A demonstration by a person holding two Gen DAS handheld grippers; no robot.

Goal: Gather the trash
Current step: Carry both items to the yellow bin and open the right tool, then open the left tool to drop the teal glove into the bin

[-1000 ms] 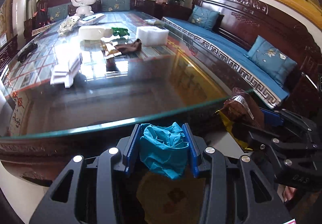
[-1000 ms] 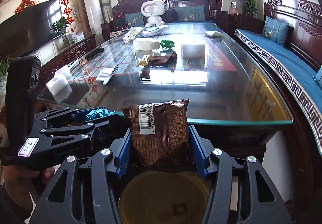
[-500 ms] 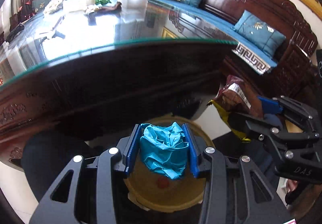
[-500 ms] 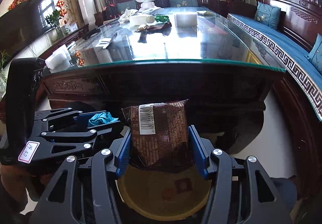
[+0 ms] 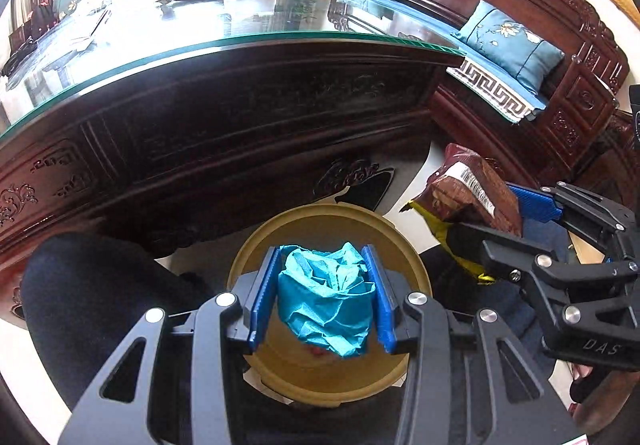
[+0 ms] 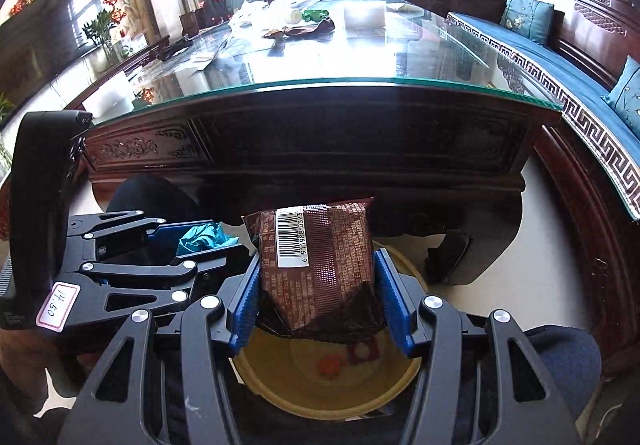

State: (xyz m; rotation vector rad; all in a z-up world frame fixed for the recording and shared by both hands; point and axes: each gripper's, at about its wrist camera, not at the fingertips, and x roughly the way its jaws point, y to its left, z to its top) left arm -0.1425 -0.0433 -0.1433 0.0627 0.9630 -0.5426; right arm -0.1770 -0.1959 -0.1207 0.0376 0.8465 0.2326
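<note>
We hold two pieces of trash over the round ochre-yellow plastic bin (image 5: 408, 265) on the floor. The crumpled teal tissue wad (image 5: 326, 301) sits pinched between the blue pads of the left gripper (image 5: 324, 297), jaws narrow and pressing on both its sides. In the left wrist view it hangs over the bin's middle, with a small red scrap showing at the bottom beneath it.

The brown foil snack wrapper with the white barcode label (image 6: 316, 265) is clamped in the right gripper (image 6: 320, 301), jaws at a middling spread and closed on the pack's flanks. In the right wrist view its lower end covers the bin's 12 o'clock rim; from the left view the pack (image 5: 472, 197) stands at 2 o'clock of the bin, beyond the rim.

Our judgement of the step: drop both. The tissue looks ready to go, so we let the left jaws spread and it should fall straight. The wrapper wants carrying inward toward the bin's centre first, else it may tip off the rim onto the pale floor.

Edges and room: the dark carved wooden table apron (image 6: 320, 141) with its glass top (image 6: 360, 65) rises close at 12 o'clock. A dark trouser knee (image 5: 100, 305) crowds 9 o'clock. The two grippers sit near each other, so we open them without swinging sideways.
</note>
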